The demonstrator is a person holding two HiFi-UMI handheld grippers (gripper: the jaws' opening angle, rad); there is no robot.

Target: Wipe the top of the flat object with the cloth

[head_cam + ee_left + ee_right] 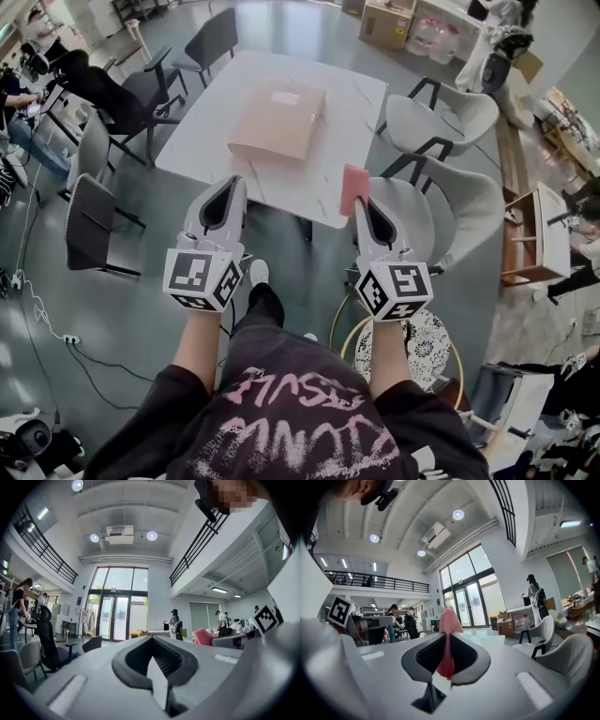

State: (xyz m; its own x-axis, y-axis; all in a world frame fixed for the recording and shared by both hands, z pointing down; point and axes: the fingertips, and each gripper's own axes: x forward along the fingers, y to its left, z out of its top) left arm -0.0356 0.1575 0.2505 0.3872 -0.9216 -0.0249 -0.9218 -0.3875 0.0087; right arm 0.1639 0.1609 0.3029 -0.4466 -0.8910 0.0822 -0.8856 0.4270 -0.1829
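The right gripper's (362, 202) fingers pinch the pink cloth (354, 187) by the desk's (208, 127) near right corner. The left gripper's (232, 184) fingers are closed and empty. The white label (285, 97) on the cardboard box (278, 127) is unreadable.

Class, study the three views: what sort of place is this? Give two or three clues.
Probably an open-plan office or workshop hall: a white table ringed by grey chairs, tall glass doors near a railed upper gallery, and seated people at the side.
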